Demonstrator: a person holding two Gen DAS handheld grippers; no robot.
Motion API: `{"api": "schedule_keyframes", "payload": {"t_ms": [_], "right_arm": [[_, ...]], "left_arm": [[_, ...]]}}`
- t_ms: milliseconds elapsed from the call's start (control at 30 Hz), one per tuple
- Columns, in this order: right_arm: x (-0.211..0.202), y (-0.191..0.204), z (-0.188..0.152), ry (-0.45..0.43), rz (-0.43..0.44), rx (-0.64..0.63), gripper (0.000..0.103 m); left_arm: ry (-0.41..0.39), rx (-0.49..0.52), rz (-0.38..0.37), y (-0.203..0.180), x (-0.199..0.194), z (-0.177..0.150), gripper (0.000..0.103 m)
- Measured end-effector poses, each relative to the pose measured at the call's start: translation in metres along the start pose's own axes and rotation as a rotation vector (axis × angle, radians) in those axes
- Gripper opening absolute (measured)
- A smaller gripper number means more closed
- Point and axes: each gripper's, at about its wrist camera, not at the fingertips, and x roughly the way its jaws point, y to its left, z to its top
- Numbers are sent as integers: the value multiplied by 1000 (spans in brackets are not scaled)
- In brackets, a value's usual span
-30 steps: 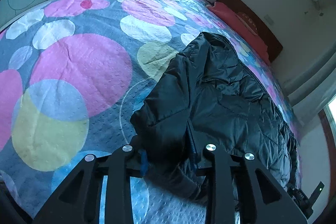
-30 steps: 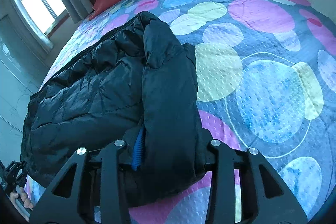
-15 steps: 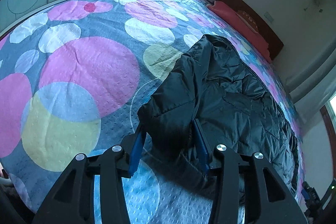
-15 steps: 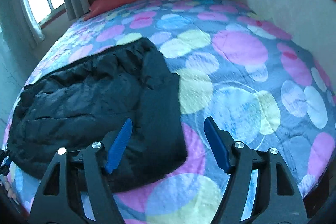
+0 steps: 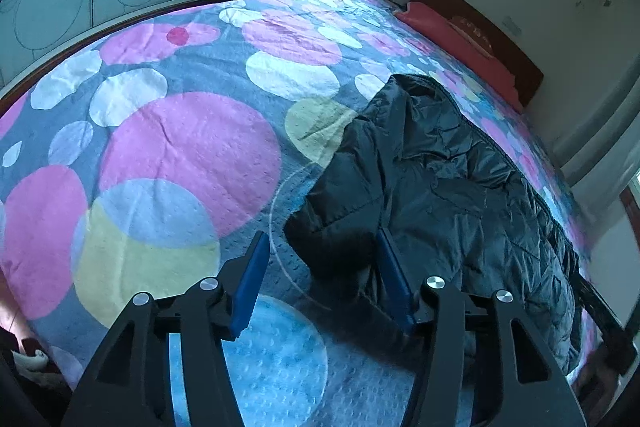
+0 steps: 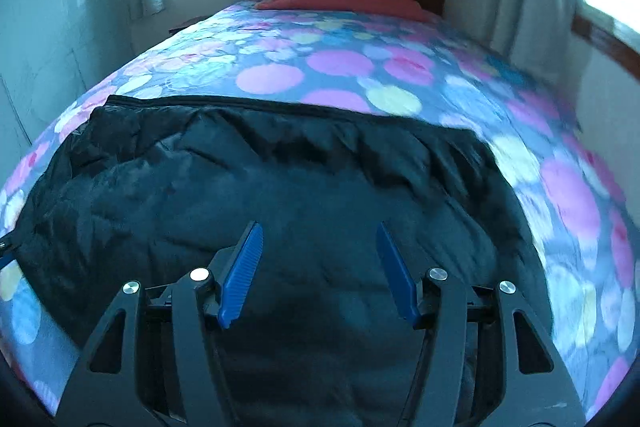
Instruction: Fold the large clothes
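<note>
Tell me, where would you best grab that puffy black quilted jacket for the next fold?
Probably at the folded sleeve end of the puffy black quilted jacket, coming in low from the near bed edge: it forms a thick free lump between the left gripper open jaws.

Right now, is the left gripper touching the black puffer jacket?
Cannot tell. In the left wrist view the left gripper is open around the black puffer jacket's folded sleeve; its right finger overlaps the fabric, without plain contact or gap.

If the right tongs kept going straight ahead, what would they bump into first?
Most likely the black puffy jacket. The right tongs are open, and it fills the view straight ahead, though depth is hard to judge.
</note>
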Motion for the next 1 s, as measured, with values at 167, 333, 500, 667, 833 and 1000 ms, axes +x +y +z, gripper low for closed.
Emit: {"api": "schedule_keyframes", "payload": {"t_ms": [167, 333, 500, 667, 833, 1000], "right_arm": [[46, 9, -14, 113, 3, 21, 59], [52, 11, -21, 100, -8, 24, 59], [51, 10, -24, 94, -5, 27, 59], [53, 9, -25, 88, -7, 25, 59], [52, 10, -27, 79, -9, 24, 59], [52, 11, -28, 71, -10, 27, 59]], "left_arm": [[4, -18, -18, 4, -4, 6, 55], [-5, 29, -56, -10, 3, 19, 69], [56, 17, -109, -18, 39, 38, 70], [161, -10, -165, -23, 81, 56, 70], [230, 24, -151, -33, 112, 62, 70], [235, 106, -148, -48, 128, 60, 53]]}}
